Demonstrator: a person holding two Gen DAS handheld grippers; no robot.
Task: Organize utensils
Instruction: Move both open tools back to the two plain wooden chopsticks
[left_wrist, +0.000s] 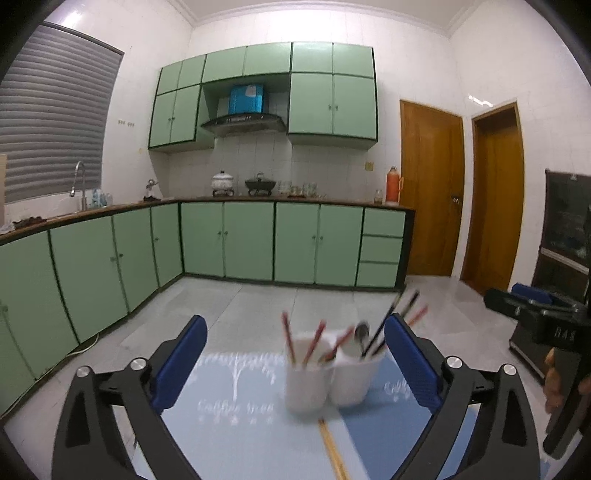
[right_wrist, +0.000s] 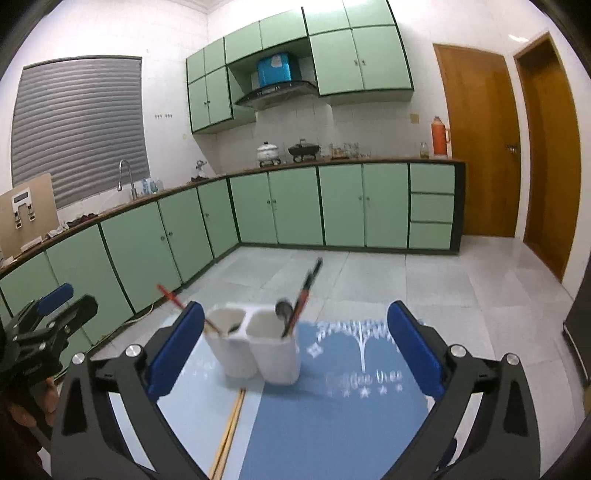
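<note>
In right view only, beige board (right_wrist: 27, 210).

We count one white holder (right_wrist: 255, 350) with two compartments at the centre of the frame, one pair of pale wooden chopsticks (right_wrist: 229, 432) lying below it, one blue mat (right_wrist: 332, 424) under them, and two wooden doors (right_wrist: 480, 147) at the right.

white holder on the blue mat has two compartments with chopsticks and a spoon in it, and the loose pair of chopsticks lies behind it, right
Not quite. The white holder does have two compartments holding chopsticks and a spoon, but the loose pair of chopsticks lies on the near side of it, toward the camera, not behind. The right wrist view shows this.
</note>
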